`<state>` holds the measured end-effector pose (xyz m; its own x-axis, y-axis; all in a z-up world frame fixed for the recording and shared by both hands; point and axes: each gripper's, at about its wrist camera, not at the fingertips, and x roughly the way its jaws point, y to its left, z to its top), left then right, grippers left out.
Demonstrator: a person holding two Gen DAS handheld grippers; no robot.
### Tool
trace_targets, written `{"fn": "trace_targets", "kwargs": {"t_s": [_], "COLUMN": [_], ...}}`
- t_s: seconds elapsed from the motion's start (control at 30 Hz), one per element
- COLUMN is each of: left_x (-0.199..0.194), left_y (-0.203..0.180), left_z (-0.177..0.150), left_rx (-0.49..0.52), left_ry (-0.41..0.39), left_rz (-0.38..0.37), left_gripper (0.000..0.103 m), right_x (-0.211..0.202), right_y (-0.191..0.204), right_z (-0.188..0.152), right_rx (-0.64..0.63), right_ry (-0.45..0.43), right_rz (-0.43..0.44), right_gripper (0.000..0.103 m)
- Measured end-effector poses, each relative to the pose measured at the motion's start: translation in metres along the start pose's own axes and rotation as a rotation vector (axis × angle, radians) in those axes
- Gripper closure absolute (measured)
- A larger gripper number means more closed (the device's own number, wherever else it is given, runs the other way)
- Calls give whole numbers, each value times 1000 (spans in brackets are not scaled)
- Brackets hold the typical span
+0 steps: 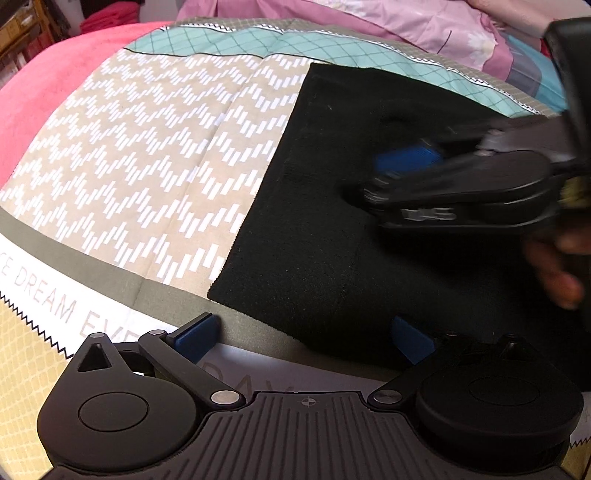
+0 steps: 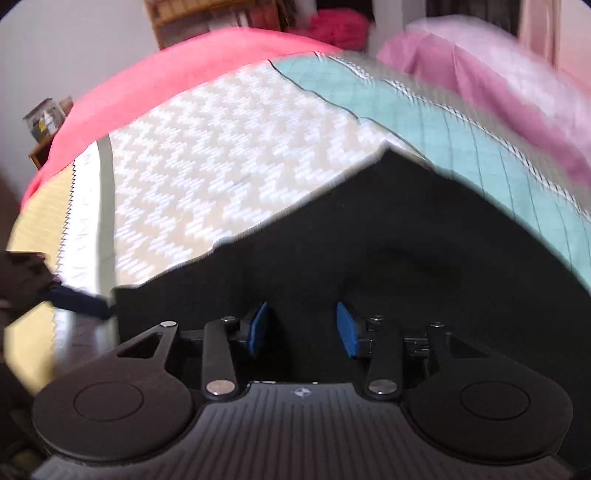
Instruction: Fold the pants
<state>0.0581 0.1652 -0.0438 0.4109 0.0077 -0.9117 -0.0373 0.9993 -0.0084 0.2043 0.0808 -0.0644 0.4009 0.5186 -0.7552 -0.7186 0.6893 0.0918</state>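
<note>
The black pants [image 1: 332, 229] lie flat on the patterned bedspread, folded into a broad panel with straight left and far edges. My left gripper [image 1: 304, 338] is open, its blue pads wide apart at the pants' near edge, holding nothing. My right gripper [image 1: 391, 173] shows blurred in the left wrist view, low over the pants' right part. In the right wrist view the pants [image 2: 388, 236] fill the lower middle, and my right gripper [image 2: 303, 328] is open just above the cloth, empty.
The bedspread [image 1: 147, 166] has a beige chevron field, a teal grid band [image 1: 258, 40] and a grey border. A pink blanket [image 1: 44, 88] lies to the left, pink bedding [image 2: 480, 81] at the far side. Wooden furniture [image 2: 210, 18] stands behind the bed.
</note>
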Motion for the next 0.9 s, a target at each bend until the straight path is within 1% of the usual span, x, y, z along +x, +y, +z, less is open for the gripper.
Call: {"fn": "trace_targets", "kwargs": {"t_s": [0.03,0.07,0.1,0.13,0.17,0.2,0.23,0.27,0.3,0.33,0.37,0.4,0.43,0.47,0.5,0.53,0.57,0.6,0.63,0.67,0.7,0.73,0.8,0.87,0.9], "left_x": [0,2,2,2,2,3,3,3,4,4,4,4,3,3,3,3,3,3,4,4,4,4,4,4,4], "left_y": [0,-1,-2,-2,-2,-2,-3,-4,-6,-6,-6,-5,-5,-4,-4,-5,-5,-5,-5,-5,-5,-4,-4,-5,-5], "left_z": [-1,-1,-2,-2,-2,-3,-3,-4,-4,-4,-4,-4,-4,-5,-5,-6,-6,-6,-5,-5,-4,-4,-5,-5,-5], "left_rx": [2,4,7,8,6,6,9,14,22,24,22,21,21,20,21,24,24,23,20,19,19,19,20,23,26], "left_ry": [-4,-7,-8,-10,-12,-15,-17,-17,-17,-16,-17,-18,-20,-23,-26,-28,-29,-29,-27,-25,-23,-23,-24,-28,-26], "left_rz": [-1,0,1,1,0,2,6,12,18,20,18,13,11,8,8,10,12,14,15,16,15,15,12,14,18], "left_gripper": [0,0,0,0,0,0,0,0,0,0,0,0,0,0,0,0,0,0,0,0,0,0,0,0,0], "right_x": [3,4,5,2,0,7,12,21,24,24,20,11,2,-9,-16,-21,-11,0,5,5,7,8,6,20,21], "right_y": [5,7,8,11,12,12,9,13,16,19,20,19,18,17,16,11,10,11,13,16,18,20,22,26,27], "right_z": [2,6,11,16,19,21,23,24,27,32,35,37,36,34,32,28,22,17,10,7,10,16,24,24,24], "right_rx": [-10,-1,9,14,2,-12,-30,-51,-61,-54,-48,-47,-46,-46,-56,-69,-84,-99,-107,-113,-107,-87,-62,-89,-101], "right_ry": [-12,-22,-18,-24,-58,-46,4,16,0,7,0,-27,-55,-78,-76,-48,-4,43,30,-1,-2,1,-30,9,-5], "right_rz": [-16,-20,-10,-5,17,41,30,13,6,0,-5,-10,-18,-33,-50,-53,-46,-35,-31,-28,-32,-44,-31,-45,-48], "right_gripper": [61,90,98,98,101,101,101,101,101,101,94,67,49,30,32,34,44,59,60,83,97,97,97,97,97]}}
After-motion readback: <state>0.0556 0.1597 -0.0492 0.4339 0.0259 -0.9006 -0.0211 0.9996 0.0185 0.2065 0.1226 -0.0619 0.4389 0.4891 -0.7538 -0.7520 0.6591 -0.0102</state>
